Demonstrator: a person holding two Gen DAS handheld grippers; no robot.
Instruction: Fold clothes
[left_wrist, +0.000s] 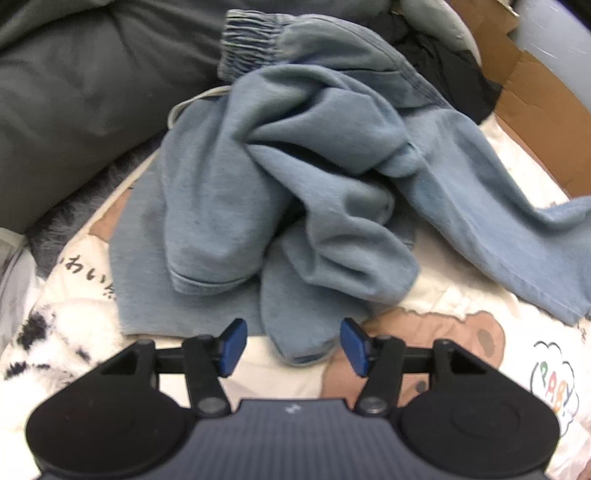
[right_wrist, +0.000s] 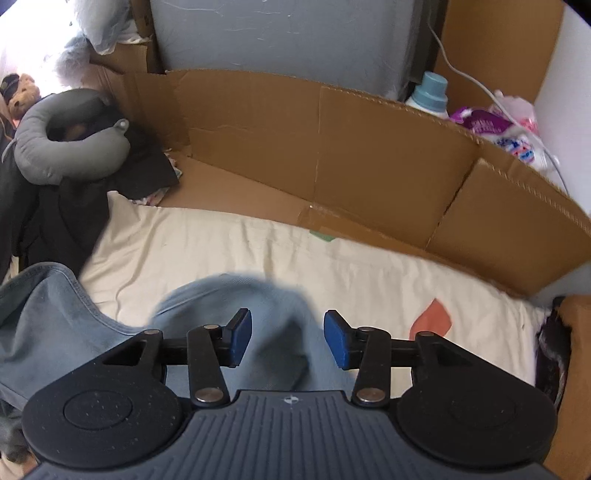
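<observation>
A crumpled pair of light blue trousers (left_wrist: 295, 177) lies in a heap on a cream printed blanket (left_wrist: 443, 306), its elastic waistband (left_wrist: 251, 40) at the far side. My left gripper (left_wrist: 293, 345) is open, its blue pads on either side of a fold at the heap's near edge, without closing on it. In the right wrist view one trouser leg (right_wrist: 48, 325) runs in from the left and its end (right_wrist: 273, 317) lies under my right gripper (right_wrist: 288, 338), which is open and holds nothing.
A dark grey cushion (left_wrist: 74, 92) lies far left. Brown cardboard (right_wrist: 332, 147) walls the far and right sides of the blanket. A grey neck pillow (right_wrist: 66, 144) and dark clothes (right_wrist: 55, 221) sit at the far left. A detergent bottle (right_wrist: 430, 92) and packets stand behind the cardboard.
</observation>
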